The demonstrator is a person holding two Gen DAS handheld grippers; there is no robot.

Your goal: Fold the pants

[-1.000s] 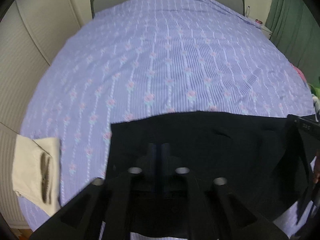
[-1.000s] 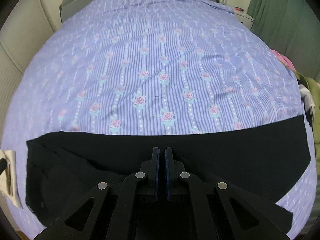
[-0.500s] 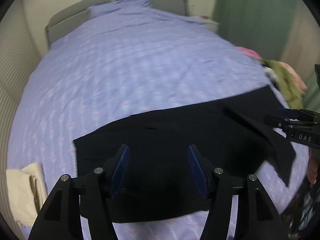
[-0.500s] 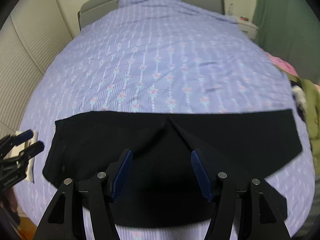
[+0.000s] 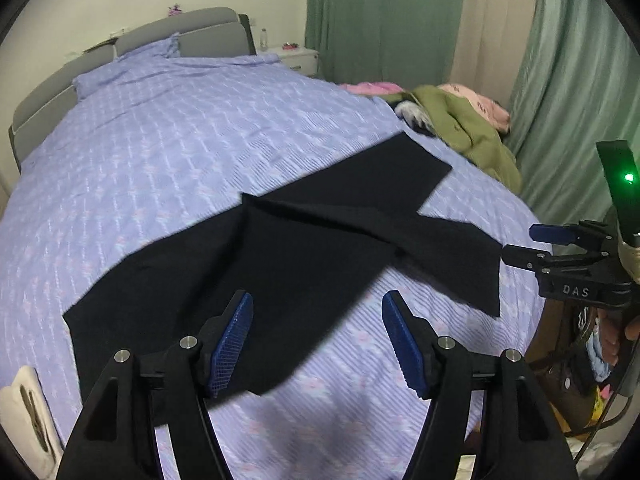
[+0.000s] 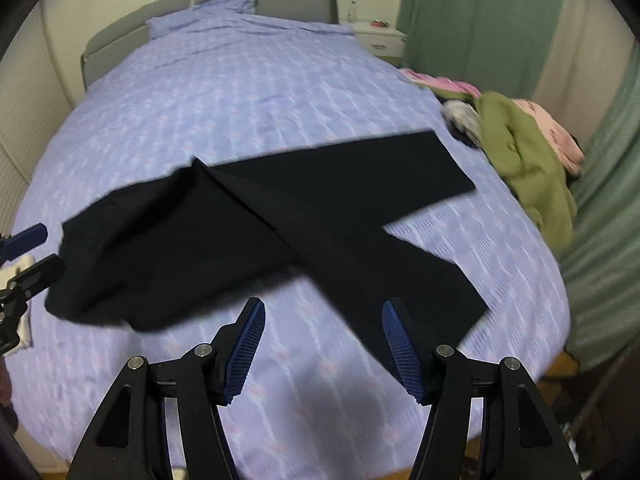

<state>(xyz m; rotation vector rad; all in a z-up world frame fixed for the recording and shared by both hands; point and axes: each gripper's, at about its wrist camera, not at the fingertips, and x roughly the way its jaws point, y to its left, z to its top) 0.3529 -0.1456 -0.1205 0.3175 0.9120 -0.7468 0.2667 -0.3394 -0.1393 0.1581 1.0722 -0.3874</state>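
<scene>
- Left gripper (image 5: 316,336): jaws just opened wide, nothing between pads.
- Right gripper (image 6: 323,338): wide apart, empty.
- Pants (image 6: 224,232) flat on bed (image 6: 240,100), legs splayed toward 2 and 4 o'clock.
- Probably early: legs unaligned, all folds left.

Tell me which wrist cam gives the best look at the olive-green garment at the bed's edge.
Right wrist. The olive-green garment sits large and mostly unobstructed beside the pink clothes. Left wrist shows it smaller, farther off, and more compressed near the curtain.
</scene>
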